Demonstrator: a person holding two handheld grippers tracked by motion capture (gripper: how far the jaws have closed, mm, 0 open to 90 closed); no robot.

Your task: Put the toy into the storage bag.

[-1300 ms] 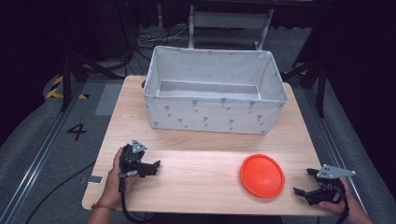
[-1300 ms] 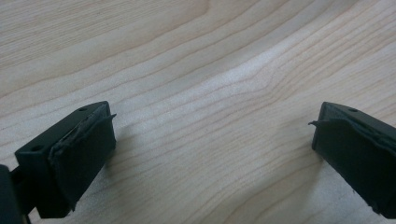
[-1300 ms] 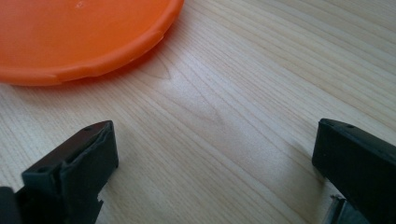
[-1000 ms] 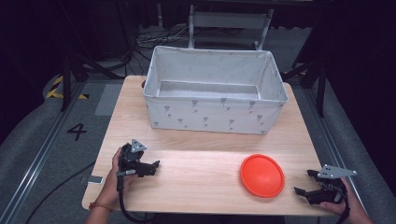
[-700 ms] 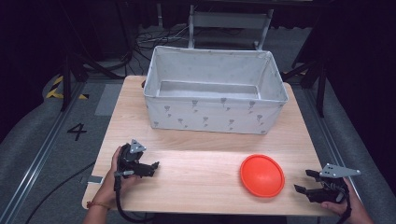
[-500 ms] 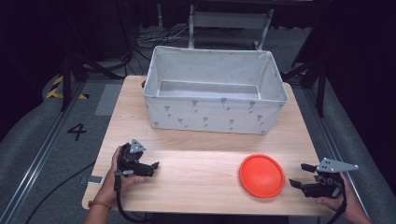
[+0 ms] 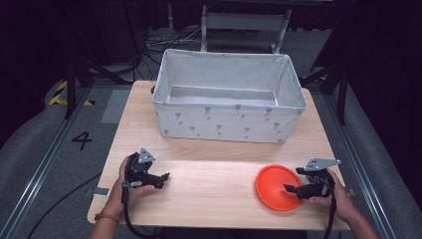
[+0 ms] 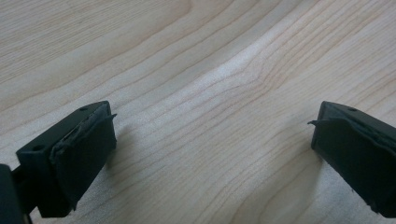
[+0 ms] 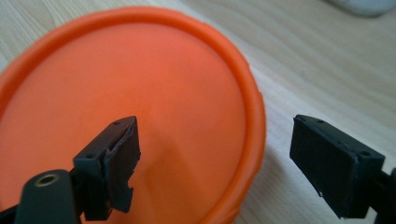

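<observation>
Pale wood tabletop (image 7: 209, 184) carries the flat round orange plastic disc (image 7: 274, 186) at its near right. My right gripper (image 9: 212, 161) straddles the disc's rim, jaws spread and just narrowing, gripping nothing. I want one pad under the lip before squeezing. My left gripper (image 8: 210, 149) waits open over bare wood.

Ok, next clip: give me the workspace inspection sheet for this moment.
Surface: wooden table, bare between the hands.
Job's things: orange disc flat near the front right; white fabric bin at the back, its visible inside bare.
Clutter: nothing seen.
Grippers: left gripper open over bare wood; right gripper open, straddling the disc's rim, not gripping.
Cables: one trails from each gripper; a tangle lies behind the table.
Surroundings: dark room, grey floor marked 4.
</observation>
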